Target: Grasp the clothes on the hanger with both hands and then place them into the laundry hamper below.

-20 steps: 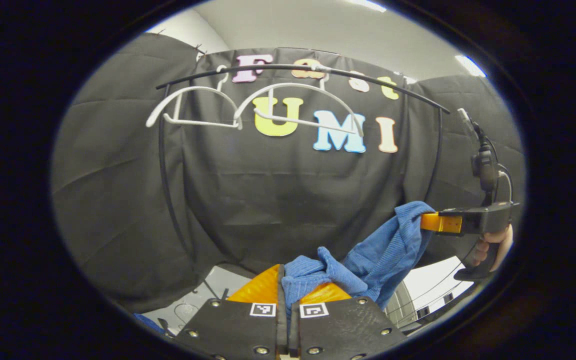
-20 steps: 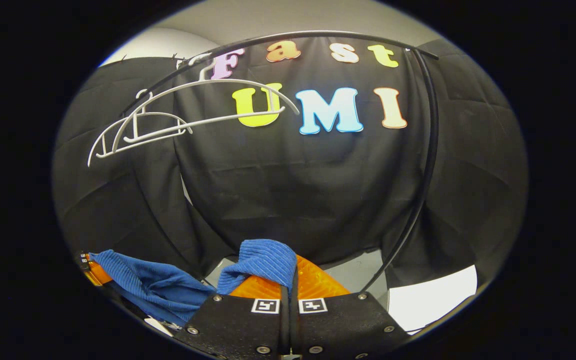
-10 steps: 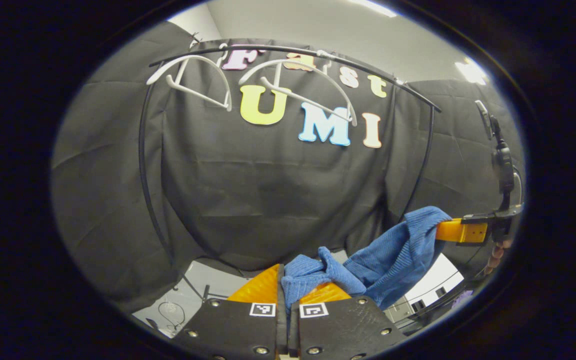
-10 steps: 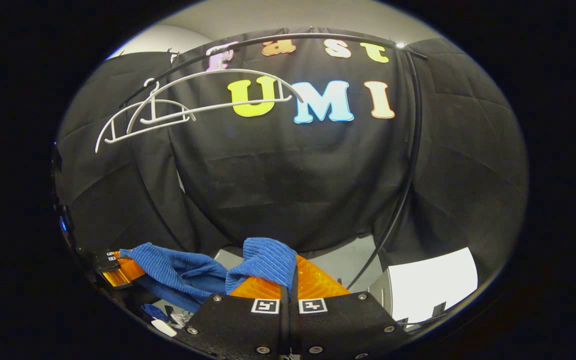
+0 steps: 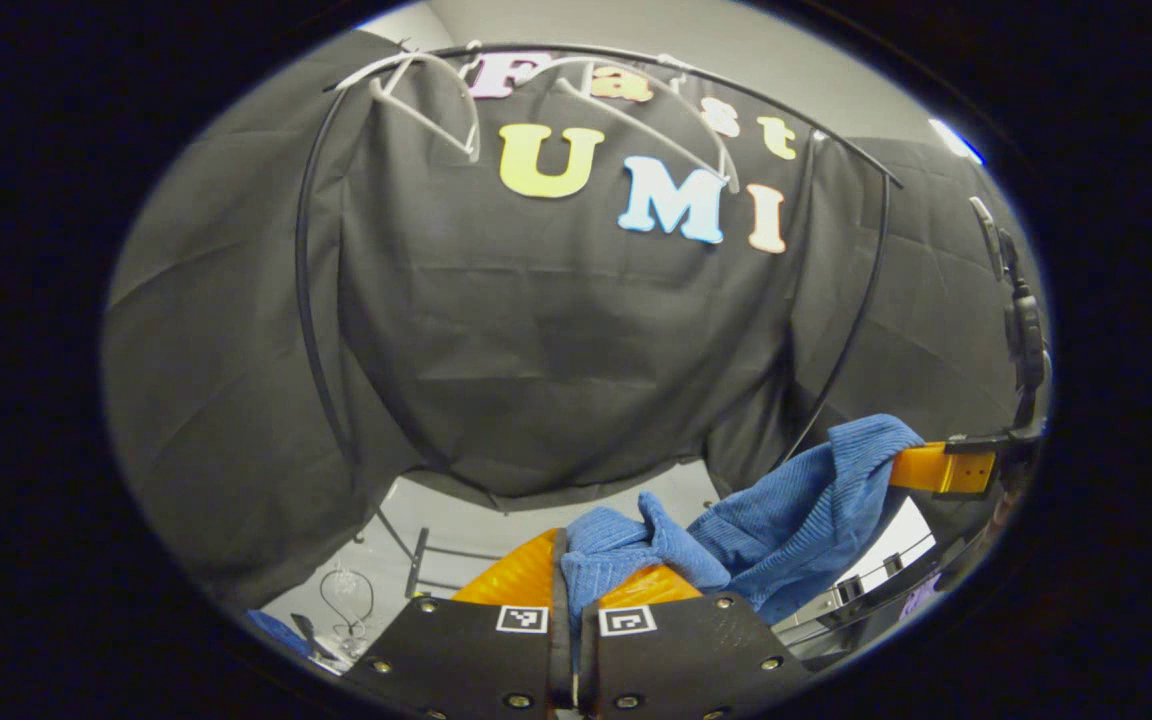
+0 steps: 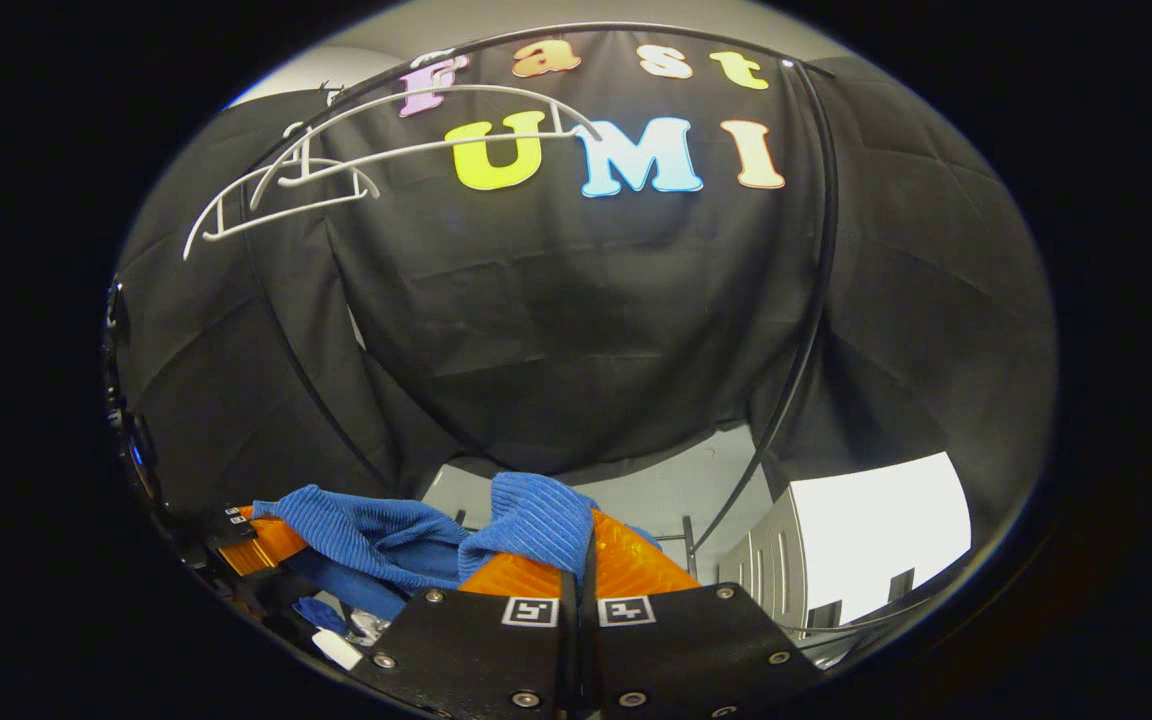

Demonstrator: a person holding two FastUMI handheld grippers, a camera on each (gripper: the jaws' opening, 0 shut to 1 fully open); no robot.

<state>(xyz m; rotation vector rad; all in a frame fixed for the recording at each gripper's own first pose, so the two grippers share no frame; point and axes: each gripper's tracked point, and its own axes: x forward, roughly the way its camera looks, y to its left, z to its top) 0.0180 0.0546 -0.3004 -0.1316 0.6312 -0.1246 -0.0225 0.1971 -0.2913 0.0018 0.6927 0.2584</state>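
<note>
A blue ribbed knit garment (image 5: 786, 510) stretches between both grippers, off the hangers. In the left gripper view my left gripper (image 5: 568, 570) is shut on one bunched end of it, and the right gripper (image 5: 911, 468) clamps the other end at the right edge. In the right gripper view my right gripper (image 6: 578, 560) is shut on a fold of the blue garment (image 6: 526, 515), which runs left to the left gripper (image 6: 261, 535). Two bare white hangers (image 6: 336, 175) hang on the black rail (image 6: 636, 45) high above. No part of the hamper can be made out.
The black clothes rack's uprights (image 5: 311, 330) (image 6: 806, 330) stand before the black cloth wall. Grey floor (image 5: 456, 530) shows below with rack feet and a cable. A white panel (image 6: 876, 535) sits at the lower right of the right gripper view.
Both grippers have dropped lower with the blue garment still held; the rail and hangers have slid up in both views and more floor shows.
</note>
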